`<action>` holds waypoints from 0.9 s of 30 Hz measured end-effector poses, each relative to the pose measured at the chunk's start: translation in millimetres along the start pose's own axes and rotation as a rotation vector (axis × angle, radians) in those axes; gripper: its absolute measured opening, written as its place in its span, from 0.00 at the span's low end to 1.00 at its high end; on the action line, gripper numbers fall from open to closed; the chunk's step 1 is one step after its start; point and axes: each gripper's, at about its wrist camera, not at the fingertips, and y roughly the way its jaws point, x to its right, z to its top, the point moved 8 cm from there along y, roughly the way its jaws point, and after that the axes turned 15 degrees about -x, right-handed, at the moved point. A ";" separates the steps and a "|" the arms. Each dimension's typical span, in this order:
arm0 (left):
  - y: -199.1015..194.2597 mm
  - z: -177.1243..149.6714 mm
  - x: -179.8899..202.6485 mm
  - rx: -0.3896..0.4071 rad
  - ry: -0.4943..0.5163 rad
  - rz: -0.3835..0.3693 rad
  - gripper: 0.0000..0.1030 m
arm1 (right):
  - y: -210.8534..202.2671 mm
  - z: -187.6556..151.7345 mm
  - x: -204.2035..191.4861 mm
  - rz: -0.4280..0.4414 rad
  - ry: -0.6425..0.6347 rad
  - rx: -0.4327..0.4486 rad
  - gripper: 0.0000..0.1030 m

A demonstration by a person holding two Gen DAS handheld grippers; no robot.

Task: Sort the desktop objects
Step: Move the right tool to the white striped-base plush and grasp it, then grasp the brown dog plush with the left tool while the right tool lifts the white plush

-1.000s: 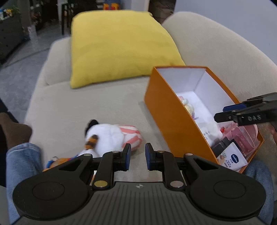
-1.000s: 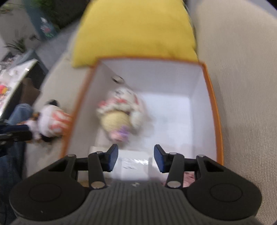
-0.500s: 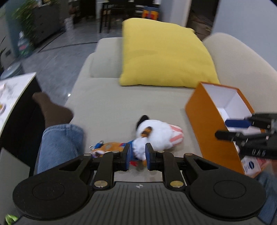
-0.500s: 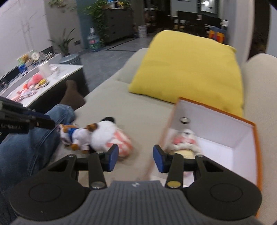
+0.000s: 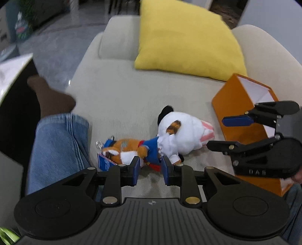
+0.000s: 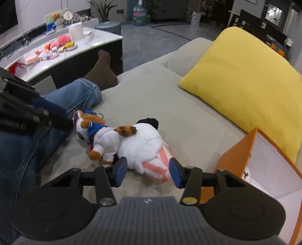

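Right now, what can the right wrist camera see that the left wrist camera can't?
Only the right wrist view shows the white table with its toys, the big water bottle and the right tool up close, open around the white plush's striped end. Only the left wrist view shows the left tool, open. Both share the white plush, fox plush, yellow pillow and orange box.

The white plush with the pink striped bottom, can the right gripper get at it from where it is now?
Probably yes. The right gripper, its jaws just opened wider, already frames the striped end of the white plush with nothing between. The fox plush leans on its far side, so it may get dragged along.
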 end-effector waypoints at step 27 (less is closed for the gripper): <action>58.1 78.2 -20.8 0.030 -0.302 -0.061 0.44 | 74.6 24.9 26.1 -0.094 0.110 -0.155 0.63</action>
